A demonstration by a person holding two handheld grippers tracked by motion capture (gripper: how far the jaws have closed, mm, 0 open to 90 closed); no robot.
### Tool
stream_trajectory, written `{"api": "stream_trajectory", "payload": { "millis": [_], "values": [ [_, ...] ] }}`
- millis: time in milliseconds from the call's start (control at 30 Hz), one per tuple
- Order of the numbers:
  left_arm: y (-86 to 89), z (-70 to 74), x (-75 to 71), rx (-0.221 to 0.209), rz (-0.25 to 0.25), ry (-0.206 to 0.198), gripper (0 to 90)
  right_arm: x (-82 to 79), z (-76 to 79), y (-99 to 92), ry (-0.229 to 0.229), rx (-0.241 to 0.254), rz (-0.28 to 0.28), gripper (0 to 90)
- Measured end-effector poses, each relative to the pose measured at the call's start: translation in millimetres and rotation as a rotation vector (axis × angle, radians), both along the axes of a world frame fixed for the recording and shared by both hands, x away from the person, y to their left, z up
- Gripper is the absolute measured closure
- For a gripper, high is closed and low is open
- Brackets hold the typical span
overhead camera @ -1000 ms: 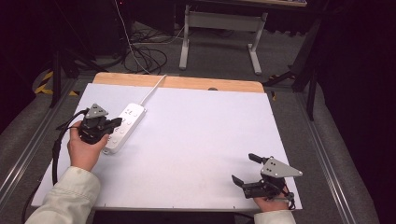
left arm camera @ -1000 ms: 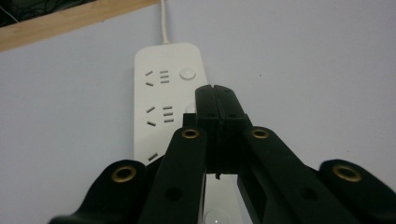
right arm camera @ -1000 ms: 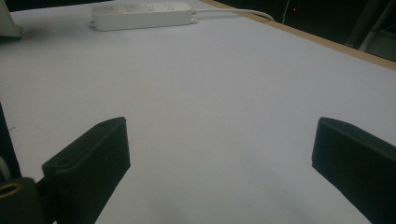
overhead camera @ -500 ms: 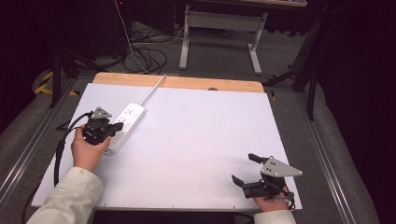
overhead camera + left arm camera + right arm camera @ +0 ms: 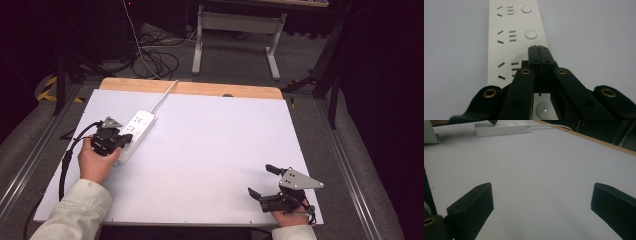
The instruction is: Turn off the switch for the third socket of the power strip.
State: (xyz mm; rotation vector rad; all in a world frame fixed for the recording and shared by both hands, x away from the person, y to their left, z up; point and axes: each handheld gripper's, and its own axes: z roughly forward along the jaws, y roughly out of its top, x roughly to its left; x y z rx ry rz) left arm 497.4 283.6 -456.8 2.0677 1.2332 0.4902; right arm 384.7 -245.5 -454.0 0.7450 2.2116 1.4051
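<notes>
Left gripper (image 5: 539, 48) jaws clenched over power strip (image 5: 135, 131); right gripper (image 5: 264, 181) jaws released.

The table (image 5: 240, 150) carries a white top with a bare wooden strip (image 5: 200, 89) along its far edge. It stands on grey floor (image 5: 235, 55), apparently carpet. Metal rails (image 5: 360, 180) run along the floor at the table's left and right sides. Beyond the far edge stands a light grey metal frame with two splayed feet (image 5: 235, 35). Loose black cables (image 5: 155, 57) lie on the floor near the far left corner. Yellow-black hazard tape (image 5: 47, 90) marks the floor at left. The surroundings are dark.
</notes>
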Motion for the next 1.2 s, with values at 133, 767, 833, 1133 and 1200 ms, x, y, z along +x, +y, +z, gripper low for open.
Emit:
{"api": "stream_trajectory", "payload": {
  "millis": [133, 767, 833, 1133, 1200],
  "values": [
    [0.9, -0.2, 0.1, 0.003, -0.002, -0.004, 90.0, 0.1, -0.1, 0.1, 0.001, -0.001, 0.001, 4.9],
    [0.8, -3.5, 1.7, 0.008, -0.005, -0.009, 90.0, -0.2, 0.0, 0.7, 0.002, -0.003, -0.001, 4.9],
    [0.0, -3.4, 1.3, 0.015, -0.005, -0.011, 90.0, -0.1, -0.2, 0.7, 0.003, -0.002, 0.000, 4.9],
    [0.3, -4.6, 0.4, 0.002, 0.001, -0.013, 90.0, -0.4, 0.0, 0.5, 0.003, -0.003, -0.002, 4.9],
    [-1.3, -4.0, -0.3, 0.012, 0.011, -0.013, 90.0, -0.4, 0.0, 0.5, 0.002, -0.004, -0.002, 4.9]
  ]
}}
